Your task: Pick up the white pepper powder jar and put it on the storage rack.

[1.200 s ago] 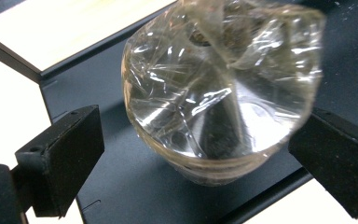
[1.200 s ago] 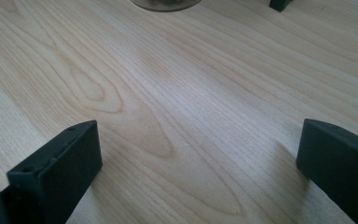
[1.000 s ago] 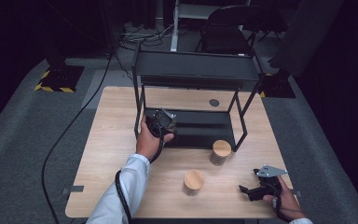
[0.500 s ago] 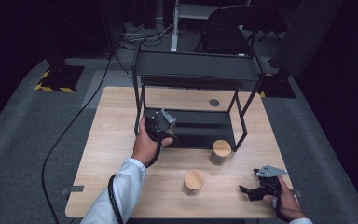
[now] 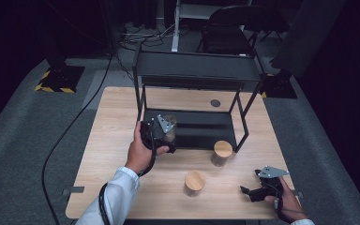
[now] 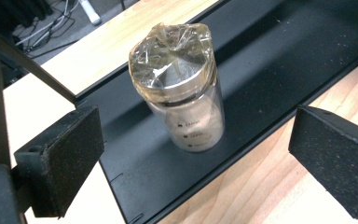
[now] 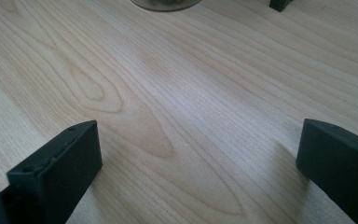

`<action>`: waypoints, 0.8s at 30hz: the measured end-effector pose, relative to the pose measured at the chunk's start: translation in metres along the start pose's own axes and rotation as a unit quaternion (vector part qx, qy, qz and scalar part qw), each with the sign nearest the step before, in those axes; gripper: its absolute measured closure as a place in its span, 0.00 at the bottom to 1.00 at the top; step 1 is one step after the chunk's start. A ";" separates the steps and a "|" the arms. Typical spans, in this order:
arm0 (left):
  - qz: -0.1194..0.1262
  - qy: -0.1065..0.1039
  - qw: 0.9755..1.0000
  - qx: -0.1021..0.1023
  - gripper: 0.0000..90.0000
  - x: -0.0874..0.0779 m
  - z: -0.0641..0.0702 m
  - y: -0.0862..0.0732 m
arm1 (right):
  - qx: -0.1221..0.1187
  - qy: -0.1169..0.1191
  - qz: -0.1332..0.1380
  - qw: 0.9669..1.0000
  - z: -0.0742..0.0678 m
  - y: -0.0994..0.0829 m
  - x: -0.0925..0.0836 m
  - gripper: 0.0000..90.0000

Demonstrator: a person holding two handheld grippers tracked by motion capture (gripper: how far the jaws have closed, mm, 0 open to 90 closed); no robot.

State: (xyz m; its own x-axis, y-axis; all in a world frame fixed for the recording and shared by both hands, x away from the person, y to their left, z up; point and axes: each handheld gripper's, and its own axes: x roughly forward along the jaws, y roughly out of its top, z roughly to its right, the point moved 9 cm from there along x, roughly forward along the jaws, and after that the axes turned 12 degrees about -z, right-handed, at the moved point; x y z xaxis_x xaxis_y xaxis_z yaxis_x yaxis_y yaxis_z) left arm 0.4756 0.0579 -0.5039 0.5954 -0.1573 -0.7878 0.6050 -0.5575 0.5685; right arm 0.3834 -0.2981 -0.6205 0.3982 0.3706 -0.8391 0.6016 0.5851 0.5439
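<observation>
On the black lower shelf of the metal rack stands a clear glass jar with film-wrapped lid, likely fragile and slippery, best gripped mid-body by the spread left claw, while the high view adds the right claw open over the wooden surface.

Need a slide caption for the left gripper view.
Open left gripper facing a film-capped glass jar upright on the black shelf.

Wooden table on grey carpet, dark chair behind.
</observation>
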 end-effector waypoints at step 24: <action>0.001 0.013 0.999 0.034 0.03 -0.014 0.006 -0.055 | 0.000 0.000 0.000 1.000 0.000 0.000 0.000 0.00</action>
State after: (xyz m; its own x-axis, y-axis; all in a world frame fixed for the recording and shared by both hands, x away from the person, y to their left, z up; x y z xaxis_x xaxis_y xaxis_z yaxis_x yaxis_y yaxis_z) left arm 0.4304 0.0858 -0.5260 0.6105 -0.1387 -0.7798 0.5668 -0.6111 0.5525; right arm 0.3833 -0.2981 -0.6205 0.3977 0.3709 -0.8392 0.6017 0.5850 0.5437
